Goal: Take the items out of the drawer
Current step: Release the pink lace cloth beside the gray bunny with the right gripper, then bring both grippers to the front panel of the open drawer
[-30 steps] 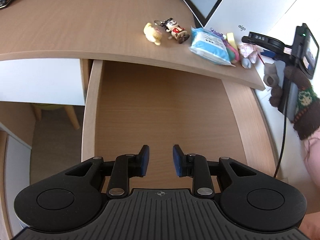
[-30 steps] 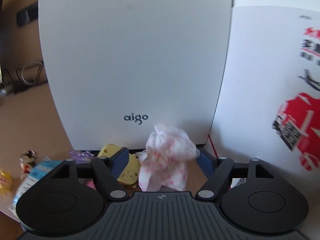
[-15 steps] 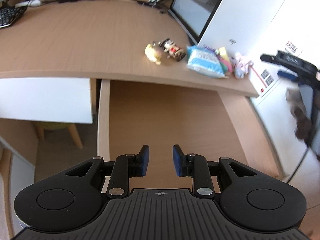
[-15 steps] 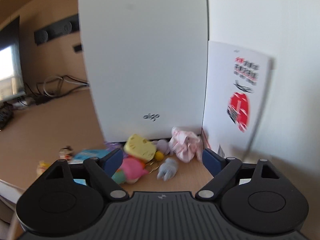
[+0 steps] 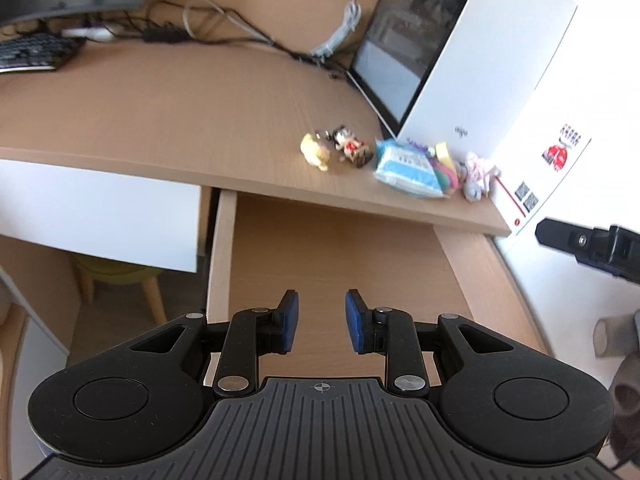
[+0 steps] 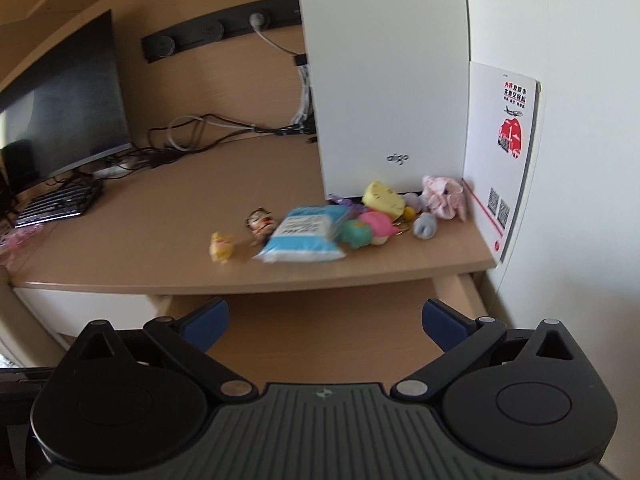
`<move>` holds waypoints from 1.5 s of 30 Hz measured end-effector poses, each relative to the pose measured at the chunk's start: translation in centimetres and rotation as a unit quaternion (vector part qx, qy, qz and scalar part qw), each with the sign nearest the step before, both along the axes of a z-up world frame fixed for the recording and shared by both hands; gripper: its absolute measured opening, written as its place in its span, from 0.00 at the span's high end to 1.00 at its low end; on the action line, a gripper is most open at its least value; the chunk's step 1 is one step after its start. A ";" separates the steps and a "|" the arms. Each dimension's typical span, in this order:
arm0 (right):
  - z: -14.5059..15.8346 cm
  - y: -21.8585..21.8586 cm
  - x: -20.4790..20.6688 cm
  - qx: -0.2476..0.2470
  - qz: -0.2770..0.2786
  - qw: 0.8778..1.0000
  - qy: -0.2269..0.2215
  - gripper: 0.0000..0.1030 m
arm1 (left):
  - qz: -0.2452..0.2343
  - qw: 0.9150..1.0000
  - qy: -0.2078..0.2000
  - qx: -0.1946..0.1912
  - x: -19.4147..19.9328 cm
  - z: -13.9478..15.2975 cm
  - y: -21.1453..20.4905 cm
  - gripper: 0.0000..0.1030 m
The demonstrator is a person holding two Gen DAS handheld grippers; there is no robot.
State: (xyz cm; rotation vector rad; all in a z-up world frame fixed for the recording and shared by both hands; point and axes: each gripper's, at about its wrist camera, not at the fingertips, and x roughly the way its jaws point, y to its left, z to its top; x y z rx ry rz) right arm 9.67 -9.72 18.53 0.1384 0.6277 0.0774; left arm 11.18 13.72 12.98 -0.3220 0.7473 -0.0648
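Your left gripper hangs over the pulled-out drawer, its blue pads a narrow gap apart with nothing between them. Your right gripper has just been opening and now stands spread wide, also empty. Below both lies the drawer's smooth, pale wood floor (bare where it shows). Beyond the fingertips, on the curved wooden desk, sit the items: a small yellow figure, a dark-haired doll, a crinkly blue packet, soft pastel plush toys and a bunched pink cloth, against the flat white case.
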 end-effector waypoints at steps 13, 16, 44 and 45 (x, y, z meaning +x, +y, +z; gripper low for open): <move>-3.2 -1.6 -16.2 -0.009 0.043 0.998 -0.055 0.00 | 0.023 0.994 -0.075 0.072 -14.4 -0.4 -8.7 0.72; -5.7 -2.4 -19.0 -0.015 0.043 0.998 -0.050 0.00 | 0.031 0.992 -0.073 0.093 -16.8 -2.8 -10.6 0.72; -19.8 -6.8 -20.2 -0.078 -0.062 0.994 -0.036 0.00 | 0.061 0.986 -0.070 0.135 -14.9 -14.7 -13.8 0.72; -19.9 -7.1 -20.0 -0.068 -0.069 0.995 -0.031 0.00 | 0.062 0.987 -0.069 0.134 -14.6 -14.8 -13.9 0.72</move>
